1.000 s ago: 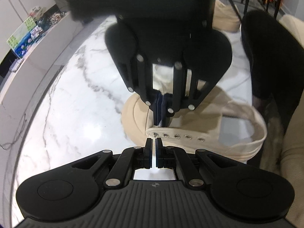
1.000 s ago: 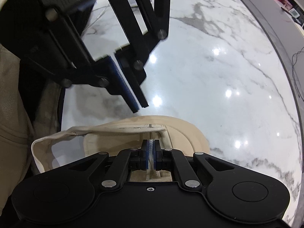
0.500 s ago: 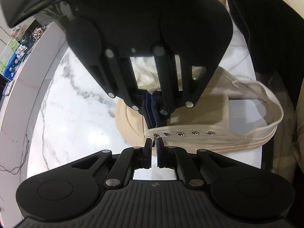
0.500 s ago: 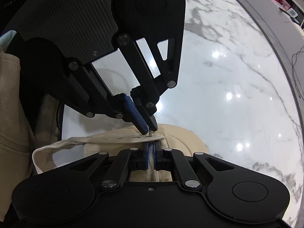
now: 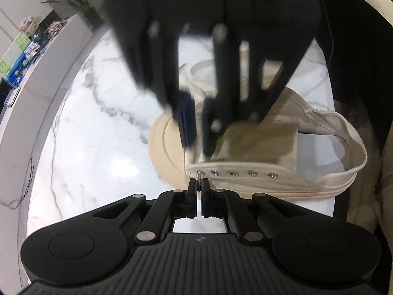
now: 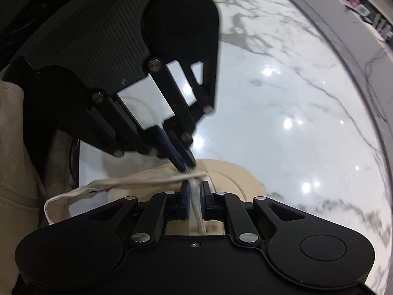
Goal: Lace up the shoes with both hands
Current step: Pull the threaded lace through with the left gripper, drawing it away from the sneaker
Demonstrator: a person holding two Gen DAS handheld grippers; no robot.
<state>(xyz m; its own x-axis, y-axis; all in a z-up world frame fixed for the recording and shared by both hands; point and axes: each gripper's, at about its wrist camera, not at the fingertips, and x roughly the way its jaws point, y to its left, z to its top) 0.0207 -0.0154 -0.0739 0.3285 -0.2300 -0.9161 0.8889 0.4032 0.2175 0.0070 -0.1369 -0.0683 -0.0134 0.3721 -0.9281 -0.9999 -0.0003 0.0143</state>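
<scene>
Two black grippers meet over one cream canvas shoe (image 5: 258, 147). The left gripper (image 5: 199, 184) has its jaws pinched tight on the thin metal tip of the white lace (image 5: 198, 175), right at the first eyelet, at 12 o'clock from its fingertips. The right gripper (image 6: 194, 188) has just been opening its jaws; they now stand a little apart, with the white shoelace (image 6: 196, 204) running loose between them, and the pads do not press it. In the left wrist view the right gripper is blurred, at 12 o'clock above the shoe's toe. The shoe lies on its side on a shiny white marble table (image 5: 86, 147), toe toward 9 o'clock, heel toward 3 o'clock. A white counter (image 5: 36, 78) with coloured boxes (image 5: 17, 54) sits at 10 o'clock.
</scene>
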